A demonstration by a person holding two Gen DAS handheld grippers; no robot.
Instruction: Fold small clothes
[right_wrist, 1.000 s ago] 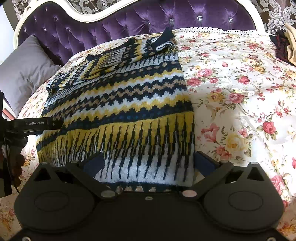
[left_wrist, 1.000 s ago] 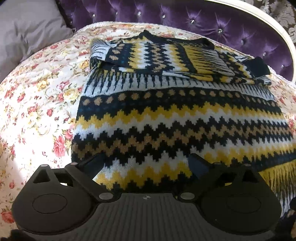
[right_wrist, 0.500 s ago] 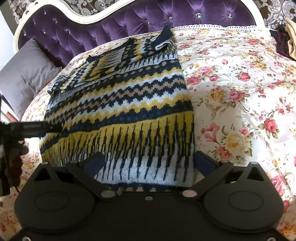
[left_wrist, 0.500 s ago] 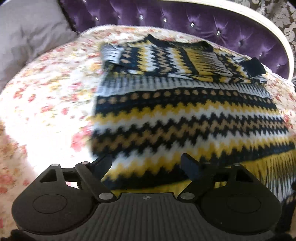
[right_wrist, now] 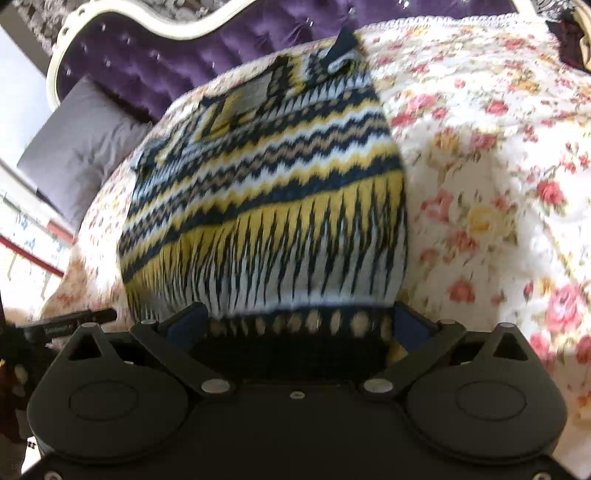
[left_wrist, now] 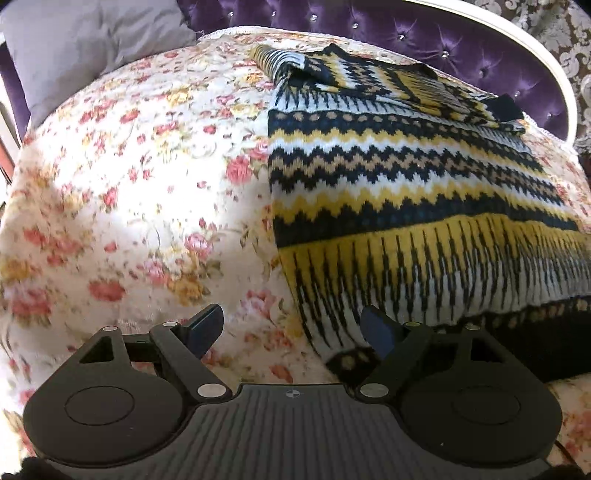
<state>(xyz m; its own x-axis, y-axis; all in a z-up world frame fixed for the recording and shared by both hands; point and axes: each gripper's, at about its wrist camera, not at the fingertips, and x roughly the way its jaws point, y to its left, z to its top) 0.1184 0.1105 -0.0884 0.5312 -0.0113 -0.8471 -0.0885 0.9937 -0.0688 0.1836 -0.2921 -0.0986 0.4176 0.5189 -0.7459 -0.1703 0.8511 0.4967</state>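
A knitted sweater (left_wrist: 406, 184) with navy, yellow, white and tan zigzag bands lies flat on a floral bedspread (left_wrist: 129, 184), sleeves folded across its top. My left gripper (left_wrist: 291, 328) is open at the sweater's lower left corner, its right finger at the hem's edge and its left finger over the bedspread. In the right wrist view the sweater (right_wrist: 277, 192) fills the middle. My right gripper (right_wrist: 299, 317) is open and straddles the dark hem near the lower right corner. Neither gripper holds cloth.
A purple tufted headboard (left_wrist: 424, 33) with a cream frame curves behind the bed. A grey pillow (left_wrist: 85, 40) lies at the bed's far left. Dark clothing (right_wrist: 569, 40) sits at the far right edge of the bed. The left gripper's body (right_wrist: 66, 325) shows at the left.
My left gripper has slid left and back from over the sweater's middle to its lower left corner. My right gripper has moved forward onto the hem. Both stay open.
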